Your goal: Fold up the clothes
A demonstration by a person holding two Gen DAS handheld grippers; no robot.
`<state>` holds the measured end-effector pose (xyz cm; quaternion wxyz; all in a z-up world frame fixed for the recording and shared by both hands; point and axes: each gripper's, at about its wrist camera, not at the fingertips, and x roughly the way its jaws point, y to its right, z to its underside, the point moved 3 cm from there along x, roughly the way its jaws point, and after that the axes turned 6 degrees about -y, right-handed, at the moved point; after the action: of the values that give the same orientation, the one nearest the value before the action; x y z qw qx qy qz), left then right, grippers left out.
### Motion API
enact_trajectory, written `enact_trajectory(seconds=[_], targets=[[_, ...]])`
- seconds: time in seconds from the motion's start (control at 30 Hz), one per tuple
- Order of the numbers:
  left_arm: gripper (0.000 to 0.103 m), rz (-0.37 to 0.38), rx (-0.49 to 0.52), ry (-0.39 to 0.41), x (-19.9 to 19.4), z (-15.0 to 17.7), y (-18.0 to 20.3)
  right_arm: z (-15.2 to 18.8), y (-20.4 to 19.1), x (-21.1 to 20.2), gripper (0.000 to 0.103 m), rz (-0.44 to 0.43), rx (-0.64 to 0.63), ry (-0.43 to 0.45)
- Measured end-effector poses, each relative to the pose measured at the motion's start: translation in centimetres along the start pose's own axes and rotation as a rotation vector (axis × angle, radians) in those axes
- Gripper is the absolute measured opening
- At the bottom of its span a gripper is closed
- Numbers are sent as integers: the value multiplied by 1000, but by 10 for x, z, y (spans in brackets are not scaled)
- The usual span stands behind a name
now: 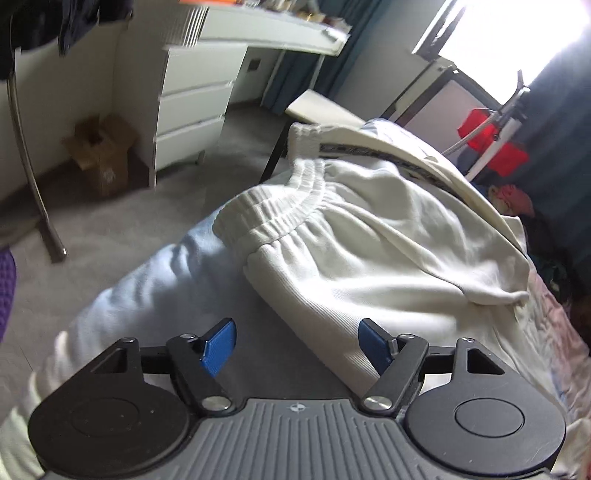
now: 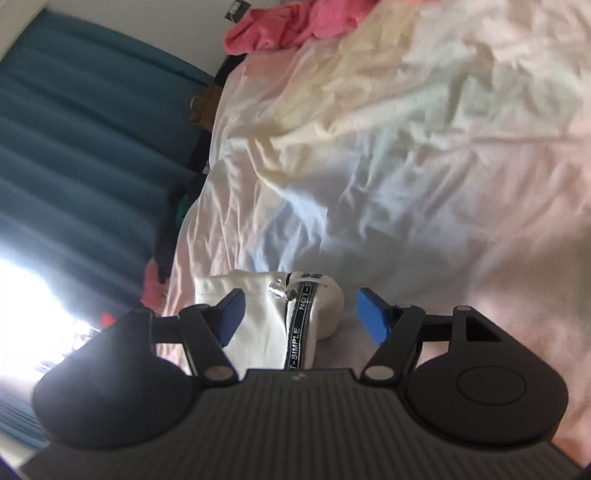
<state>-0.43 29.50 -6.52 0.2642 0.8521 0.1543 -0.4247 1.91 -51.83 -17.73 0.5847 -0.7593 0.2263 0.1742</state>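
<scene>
Left claw (image 1: 297,347): jaws wide, nothing gripped, blue pads clear of the cloth. Just beyond it, white sweatpants (image 1: 369,236), folded, elastic waistband toward the bed's edge, a black lettered stripe along the far side.

Right claw (image 2: 299,315): jaws wide, nothing gripped; the sweatpants' end with the black lettered stripe (image 2: 301,325) and metal drawstring tips lies between the pads, untouched.

Bed (image 2: 424,184): rumpled pale sheet. Pink garment (image 2: 280,26) at its far edge.

White drawers (image 1: 192,107) and cardboard box (image 1: 99,153) on the floor beyond.
</scene>
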Motion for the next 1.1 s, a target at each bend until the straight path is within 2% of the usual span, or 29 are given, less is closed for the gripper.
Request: enact_trajectory(seconds=[0.1,0.17,0.2,0.23,0.37,0.43,0.53,0.67,0.73,0.8,0.9,0.97,1.07,1.1], targets=[[81,-44,56,95,-16,6,27,0,3,14,67,-33,29,-42],[81,-45,73,151,-20,6,55,2,4,26,55,-85,72,-88],[81,-19,78,160,-19,7,71,2,4,30,42,-101,86,-103],[81,4,83,161,-18,9,87,3,1,33,32,-78,68,-105],[81,118,144,151,0,30,167,3,-4,39,18,-7,-20,-93],[81,172,208,152,15,48,196,3,-5,39,10,-8,-37,-79],[81,198,330,139,36,78,225,7,-16,25,9,12,-114,-31],[81,163,483,77,59,118,234,11,-39,-3,9,53,-251,46],[80,161,506,41,65,128,234,13,-36,-4,10,140,-279,34],[80,178,532,38,65,133,233,14,-23,-1,11,194,-224,-8],[80,177,580,85,59,138,237,17,-6,4,20,256,-179,-77],[80,178,593,108,55,139,238,20,-5,1,22,261,-202,-80],[81,166,606,117,56,140,237,27,-15,-7,35,314,-297,-87],[81,160,613,118,57,140,237,31,-21,-12,46,339,-338,-84]])
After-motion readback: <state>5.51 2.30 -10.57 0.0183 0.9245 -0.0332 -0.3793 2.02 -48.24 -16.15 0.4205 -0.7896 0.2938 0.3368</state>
